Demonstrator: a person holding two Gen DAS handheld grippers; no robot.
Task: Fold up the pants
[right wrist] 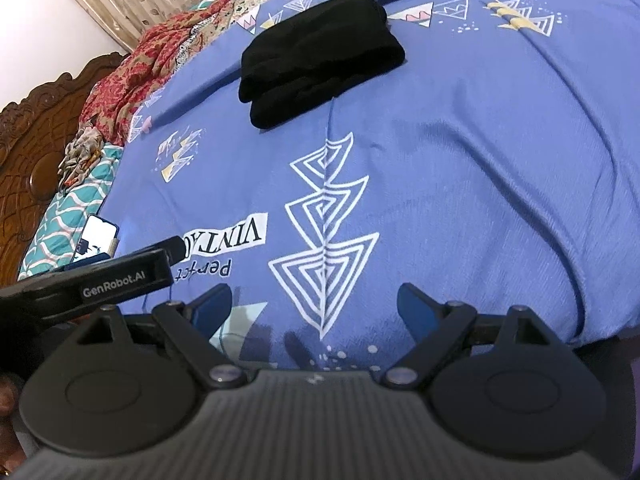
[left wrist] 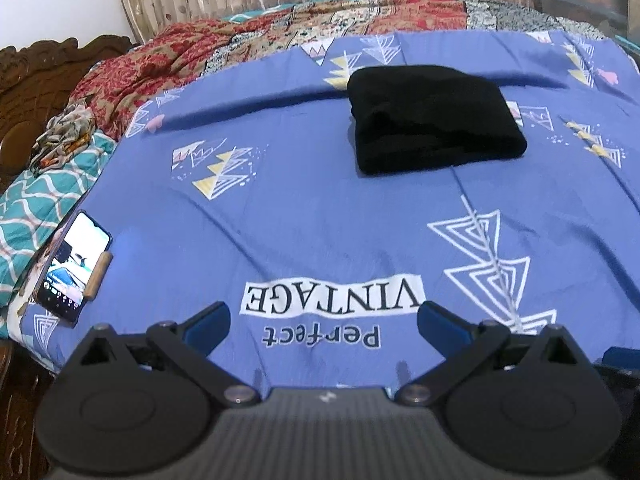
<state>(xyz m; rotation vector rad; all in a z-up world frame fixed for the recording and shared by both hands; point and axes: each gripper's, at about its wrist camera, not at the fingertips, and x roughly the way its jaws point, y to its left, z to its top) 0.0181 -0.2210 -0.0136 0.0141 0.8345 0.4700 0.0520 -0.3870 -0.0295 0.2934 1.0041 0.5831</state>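
On blue sheet [left wrist: 280, 200] – 1 folded black pants [left wrist: 434, 120] | 1 phone [left wrist: 74, 264] | left tool [left wrist: 323, 322] & right tool [right wrist: 314, 306] – both spread, empty

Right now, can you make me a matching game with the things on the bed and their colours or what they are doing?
Things:
1. pants
2. bedsheet
3. phone
4. left hand-held gripper

States:
A. blue with white triangles
B. open, holding nothing
C. black, folded into a bundle
D. screen lit, near the sheet's edge

Pairs: 1-C, 2-A, 3-D, 4-B
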